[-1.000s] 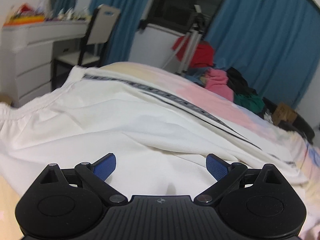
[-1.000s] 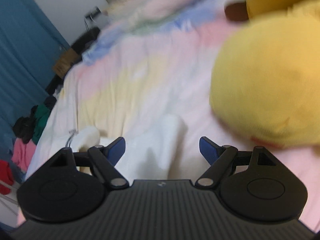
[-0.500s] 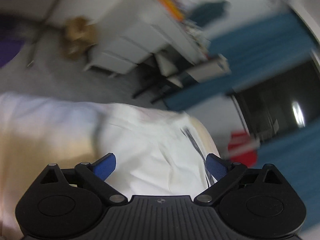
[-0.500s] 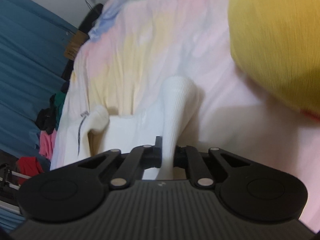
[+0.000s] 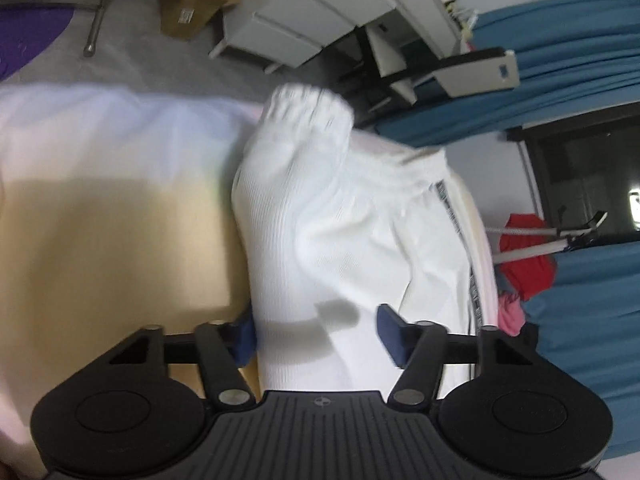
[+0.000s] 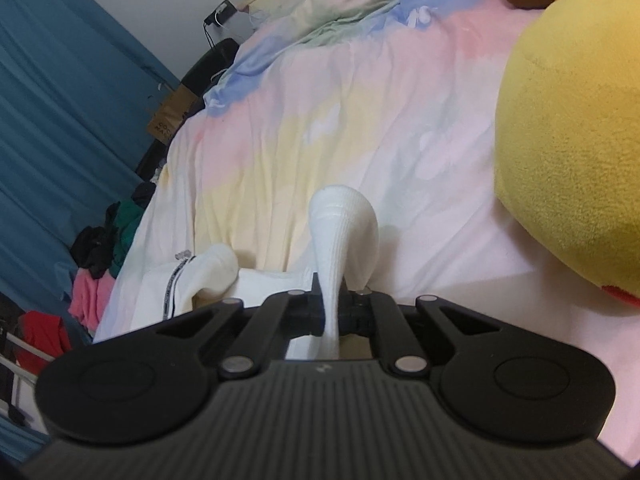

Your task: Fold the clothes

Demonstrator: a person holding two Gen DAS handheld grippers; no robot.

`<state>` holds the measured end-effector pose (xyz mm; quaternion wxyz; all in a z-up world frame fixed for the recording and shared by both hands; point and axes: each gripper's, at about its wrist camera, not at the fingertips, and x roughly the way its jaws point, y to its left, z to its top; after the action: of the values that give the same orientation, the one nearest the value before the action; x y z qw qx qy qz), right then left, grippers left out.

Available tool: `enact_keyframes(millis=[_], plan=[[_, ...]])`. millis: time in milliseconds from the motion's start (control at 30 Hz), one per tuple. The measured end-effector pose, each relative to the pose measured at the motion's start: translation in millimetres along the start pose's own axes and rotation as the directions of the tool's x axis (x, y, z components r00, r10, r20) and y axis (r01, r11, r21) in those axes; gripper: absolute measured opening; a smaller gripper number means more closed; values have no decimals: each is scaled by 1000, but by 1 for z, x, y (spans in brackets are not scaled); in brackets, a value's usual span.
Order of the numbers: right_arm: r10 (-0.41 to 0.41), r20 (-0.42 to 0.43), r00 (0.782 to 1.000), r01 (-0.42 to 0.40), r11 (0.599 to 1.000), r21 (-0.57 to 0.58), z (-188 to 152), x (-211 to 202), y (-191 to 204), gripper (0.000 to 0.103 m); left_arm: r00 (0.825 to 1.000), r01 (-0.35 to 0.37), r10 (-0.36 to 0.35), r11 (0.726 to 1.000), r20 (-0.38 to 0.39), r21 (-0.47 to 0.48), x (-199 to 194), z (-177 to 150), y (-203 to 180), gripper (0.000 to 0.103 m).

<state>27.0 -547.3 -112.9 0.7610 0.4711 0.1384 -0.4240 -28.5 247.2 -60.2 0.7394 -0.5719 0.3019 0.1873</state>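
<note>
A white garment with a ribbed cuff and a black-and-white side stripe lies on the pastel bed. In the left wrist view the white garment (image 5: 340,216) runs between my fingers; my left gripper (image 5: 316,338) is open, its blue pads on either side of the cloth. In the right wrist view my right gripper (image 6: 331,314) is shut on a ribbed white cuff (image 6: 340,224) of the same garment, which stands up above the sheet. The striped part (image 6: 176,280) lies to the left.
A big yellow plush toy (image 6: 568,152) lies on the bed at the right. A pile of coloured clothes (image 6: 100,264) sits past the bed's edge. White drawers (image 5: 320,12), a chair (image 5: 452,68), a cardboard box (image 5: 192,4) and blue curtains (image 5: 560,48) stand beyond the bed.
My left gripper has rolled sideways and moved onto the garment's cuffed end, its jaws narrowing around it. My right gripper has shut on the ribbed cuff and holds it.
</note>
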Motion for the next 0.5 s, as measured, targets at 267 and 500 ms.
enact_keyframes(millis=[267, 500], plan=[[66, 22, 998, -67, 997, 28, 3, -17, -5, 5, 997, 75, -75, 997, 5, -4, -1, 4, 7, 13], [137, 85, 987, -136, 991, -13, 17, -54, -4, 5, 971, 221, -231, 965, 65, 142, -39, 7, -34, 10]])
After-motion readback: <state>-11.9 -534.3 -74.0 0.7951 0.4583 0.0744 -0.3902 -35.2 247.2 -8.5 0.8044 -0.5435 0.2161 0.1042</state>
